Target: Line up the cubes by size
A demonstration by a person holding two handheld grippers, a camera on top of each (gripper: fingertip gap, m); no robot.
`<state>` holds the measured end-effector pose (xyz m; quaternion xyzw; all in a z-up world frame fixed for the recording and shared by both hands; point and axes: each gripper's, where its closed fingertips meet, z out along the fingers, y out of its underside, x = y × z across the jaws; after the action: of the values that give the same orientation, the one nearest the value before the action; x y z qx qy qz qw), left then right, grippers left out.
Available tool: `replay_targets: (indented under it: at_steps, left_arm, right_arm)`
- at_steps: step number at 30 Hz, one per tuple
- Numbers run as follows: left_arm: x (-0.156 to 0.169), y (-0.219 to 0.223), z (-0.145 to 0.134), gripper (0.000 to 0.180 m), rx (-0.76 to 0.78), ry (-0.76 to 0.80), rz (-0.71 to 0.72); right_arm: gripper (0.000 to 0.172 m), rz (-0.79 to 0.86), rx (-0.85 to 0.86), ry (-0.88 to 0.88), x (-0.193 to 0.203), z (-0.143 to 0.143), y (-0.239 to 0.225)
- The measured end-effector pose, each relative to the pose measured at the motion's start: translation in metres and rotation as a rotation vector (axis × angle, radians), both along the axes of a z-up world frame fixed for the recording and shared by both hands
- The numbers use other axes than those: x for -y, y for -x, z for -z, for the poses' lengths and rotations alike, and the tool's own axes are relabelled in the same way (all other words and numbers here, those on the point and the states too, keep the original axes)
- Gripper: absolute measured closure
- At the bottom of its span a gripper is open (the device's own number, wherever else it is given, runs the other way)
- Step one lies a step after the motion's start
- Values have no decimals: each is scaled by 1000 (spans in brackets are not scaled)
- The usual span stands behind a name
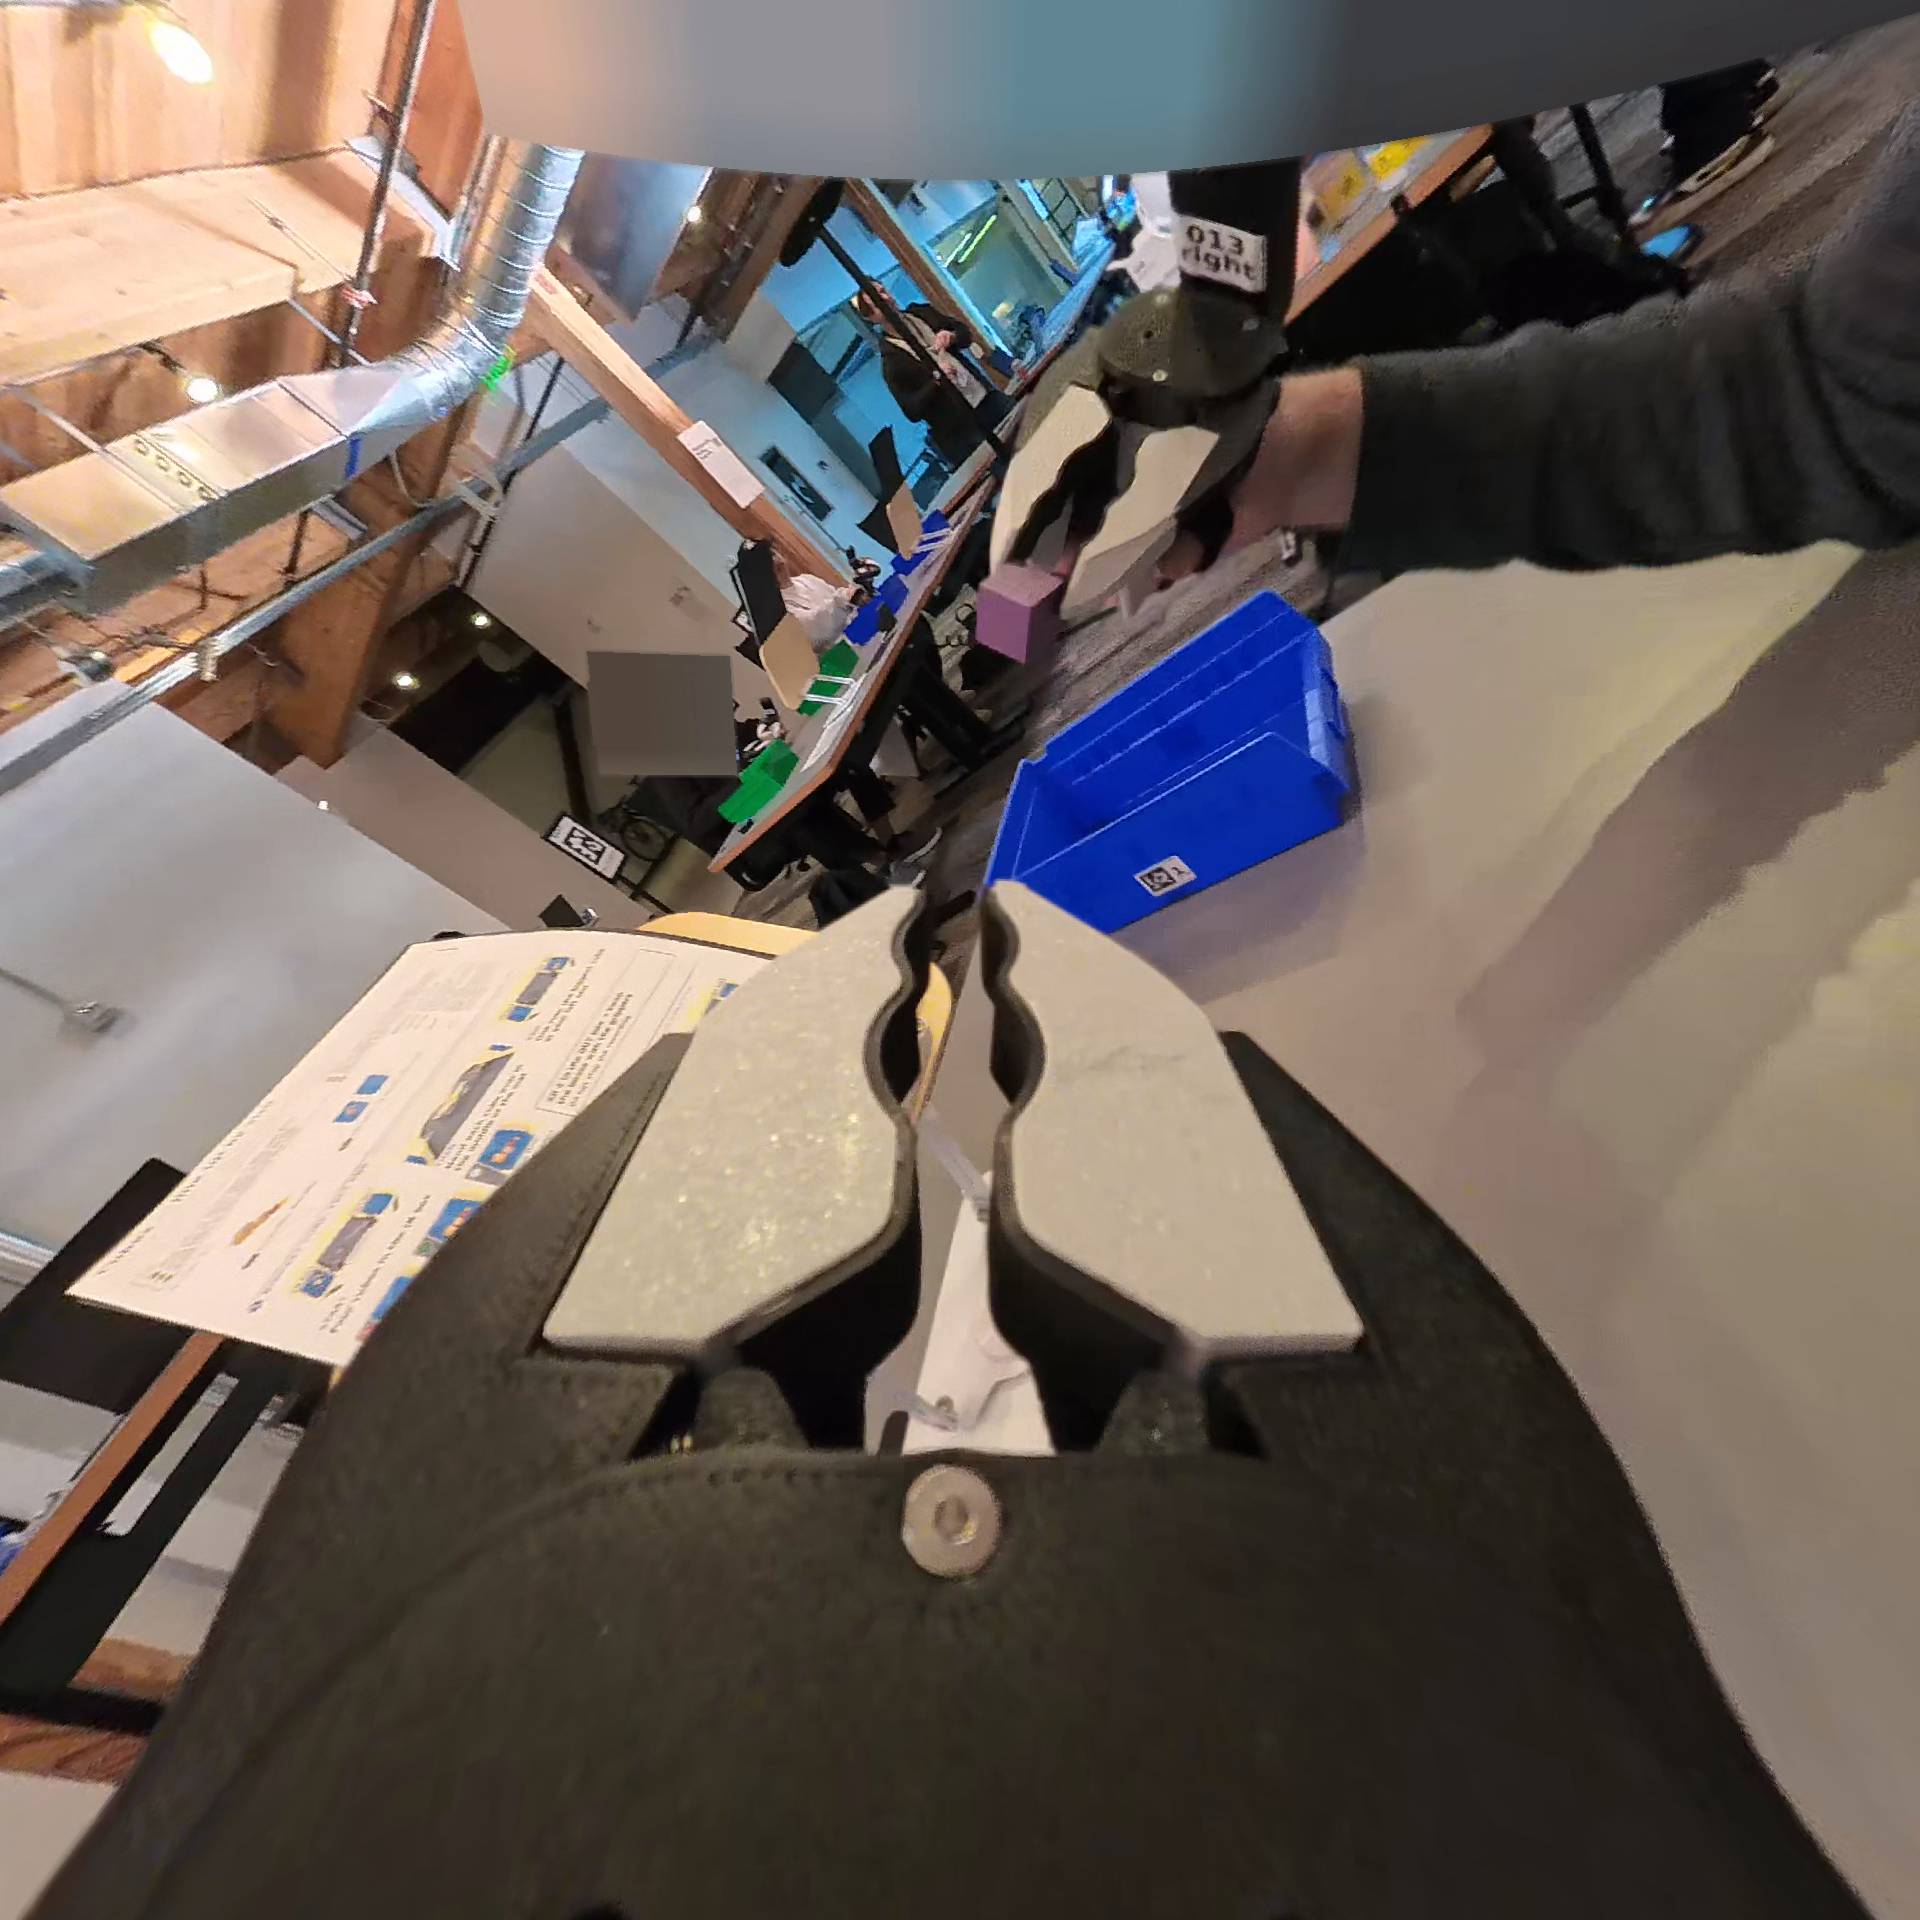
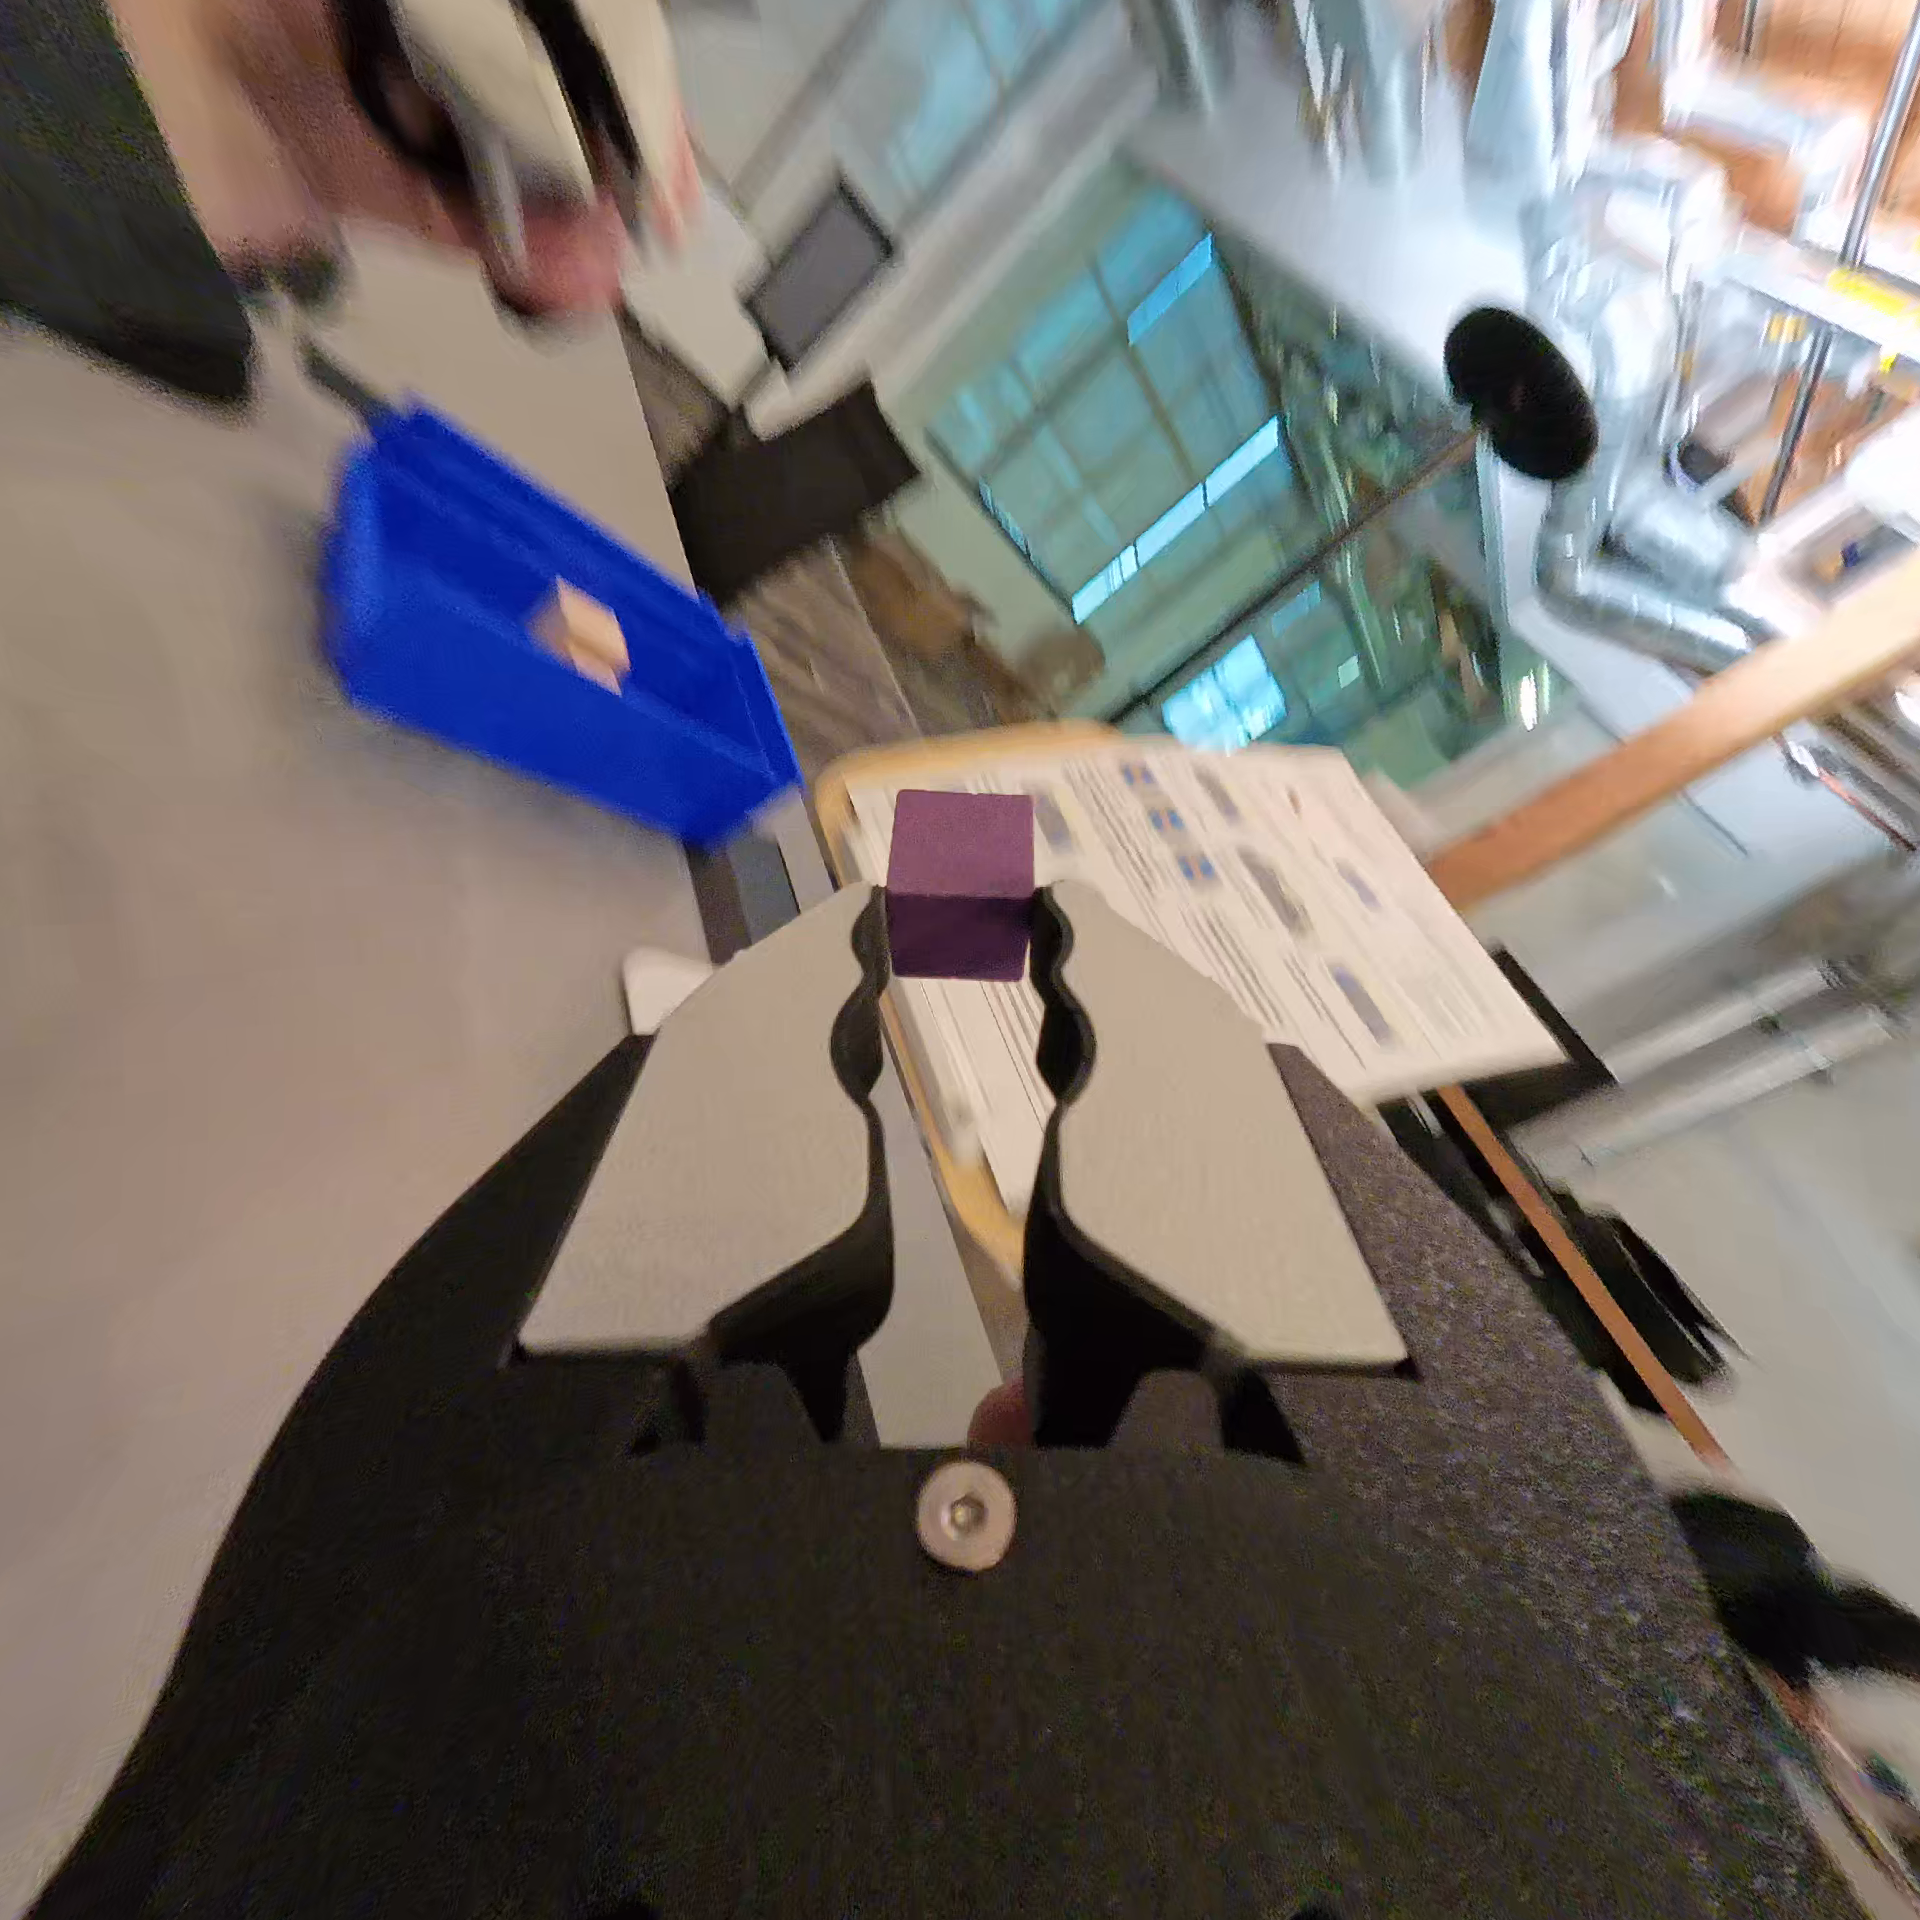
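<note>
Right claw [image 2: 958, 914] clamped on purple cube [image 2: 961, 888]; left claw [image 1: 951, 914] nearly closed, bare; tagged blue bin [image 1: 1195, 790] beside.

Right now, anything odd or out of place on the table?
Nothing damaged or spilled. One tan cube sits in the blue bin, not lined up. The purple cube is off the table, between the right gripper fingers.
</note>
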<state>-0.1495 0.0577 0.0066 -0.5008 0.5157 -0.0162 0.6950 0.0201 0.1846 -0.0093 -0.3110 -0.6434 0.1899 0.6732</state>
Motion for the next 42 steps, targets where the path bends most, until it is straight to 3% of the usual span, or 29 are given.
replay_targets:
  at_steps: [2, 8, 16, 20, 28, 42]
  left_arm:
    - [0, 0, -4, 180, 1, -24, -18]
    - [-8, -15, -9, 180, 26, -23, -37]
    - [-10, -41, -8, 180, 5, -31, -20]
    - [-12, -46, -4, 180, -14, -20, -16]
    - [-21, -44, 6, 180, -36, 7, -23]
    - [-20, -40, 5, 180, -41, 4, -29]
  right_arm:
    - [146, 124, 139, 3, -40, 13, -37]
    - [146, 412, 584, 40, -145, 80, -131]
    - [146, 423, 962, 260, -204, 192, -169]
    - [146, 410, 1096, 307, -217, 230, -175]
    - [146, 374, 1284, 357, -226, 268, -177]
    - [146, 357, 1418, 358, -231, 287, -170]
